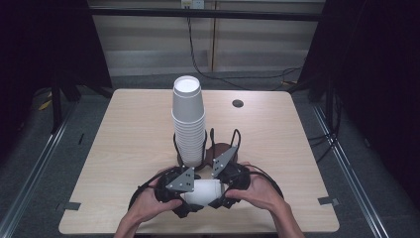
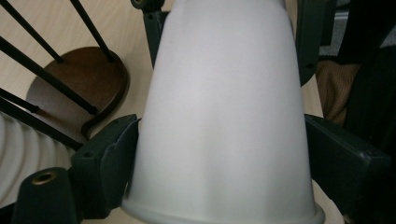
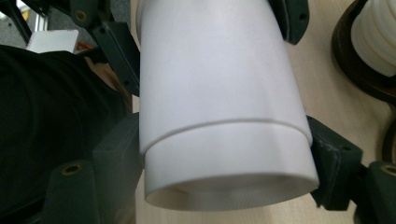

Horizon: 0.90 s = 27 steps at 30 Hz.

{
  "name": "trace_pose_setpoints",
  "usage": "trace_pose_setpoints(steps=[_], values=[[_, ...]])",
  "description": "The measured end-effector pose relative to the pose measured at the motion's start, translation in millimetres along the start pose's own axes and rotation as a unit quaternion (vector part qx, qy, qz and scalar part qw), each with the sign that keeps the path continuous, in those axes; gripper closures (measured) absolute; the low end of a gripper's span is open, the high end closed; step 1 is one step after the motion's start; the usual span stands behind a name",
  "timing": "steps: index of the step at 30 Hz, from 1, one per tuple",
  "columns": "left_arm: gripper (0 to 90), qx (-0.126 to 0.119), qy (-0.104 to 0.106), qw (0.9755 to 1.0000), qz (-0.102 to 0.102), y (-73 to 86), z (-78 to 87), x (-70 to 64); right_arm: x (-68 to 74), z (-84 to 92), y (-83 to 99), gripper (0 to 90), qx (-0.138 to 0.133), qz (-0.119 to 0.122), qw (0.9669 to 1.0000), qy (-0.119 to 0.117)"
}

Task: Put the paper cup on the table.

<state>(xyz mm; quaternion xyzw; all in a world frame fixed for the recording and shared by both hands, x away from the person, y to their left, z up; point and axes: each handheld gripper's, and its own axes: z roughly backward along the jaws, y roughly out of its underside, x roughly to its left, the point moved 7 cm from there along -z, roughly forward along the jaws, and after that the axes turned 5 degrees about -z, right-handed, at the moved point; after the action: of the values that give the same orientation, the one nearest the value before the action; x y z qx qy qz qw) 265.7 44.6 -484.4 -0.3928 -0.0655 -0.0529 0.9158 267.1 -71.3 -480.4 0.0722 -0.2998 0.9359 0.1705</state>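
Two nested white foam cups (image 1: 203, 192) lie on their side in the air over the table's front edge, held between both grippers. My left gripper (image 1: 184, 197) is shut on the outer cup (image 2: 224, 102), with a finger (image 2: 109, 154) pressed on each side of it. My right gripper (image 1: 221, 193) is shut on the inner cup (image 3: 229, 163), whose open mouth sticks out of the outer cup's rim (image 3: 219, 125) toward that camera. A tall stack of white cups (image 1: 188, 124) stands in a round brown holder (image 1: 221, 148) with black wire rods just behind the grippers.
The light wooden table (image 1: 124, 144) has a dark round hole (image 1: 237, 103) at the back right. The stack (image 3: 379, 32) and the holder base (image 2: 88, 74) are close to the held cups. Cables trail from both grippers.
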Motion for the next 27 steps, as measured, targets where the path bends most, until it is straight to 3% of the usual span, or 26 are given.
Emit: trace_pose_setpoints(steps=[3,5,8,15,18,23,27], values=[[15.0,-0.015,-0.002,0.9998,0.009,-1.6,2.1,0.5,-1.4,1.1,0.8,23.8,-0.005,-0.001,1.0000,0.000],[15.2,-0.023,-0.016,0.9995,0.012,-2.9,4.0,2.3,-2.1,1.6,1.9,23.8,-0.005,-0.003,1.0000,0.001],[15.8,-0.037,-0.014,0.9991,0.015,-4.2,8.0,3.8,-4.0,2.5,3.7,23.8,-0.004,-0.005,0.9999,0.012],[15.7,-0.069,-0.027,0.9964,0.041,-2.3,19.2,7.5,-10.4,8.2,11.4,23.5,-0.015,-0.023,0.9994,0.019],[15.8,-0.083,-0.042,0.9942,0.053,-0.4,24.9,8.6,-14.3,12.6,16.2,23.4,-0.017,-0.041,0.9986,0.030],[15.7,-0.101,-0.039,0.9915,0.072,3.6,28.7,9.0,-18.8,20.4,23.8,23.3,-0.040,-0.057,0.9970,0.034],[15.7,-0.107,-0.050,0.9894,0.084,6.1,28.4,8.8,-20.9,24.0,27.2,23.1,-0.066,-0.070,0.9949,0.030]])
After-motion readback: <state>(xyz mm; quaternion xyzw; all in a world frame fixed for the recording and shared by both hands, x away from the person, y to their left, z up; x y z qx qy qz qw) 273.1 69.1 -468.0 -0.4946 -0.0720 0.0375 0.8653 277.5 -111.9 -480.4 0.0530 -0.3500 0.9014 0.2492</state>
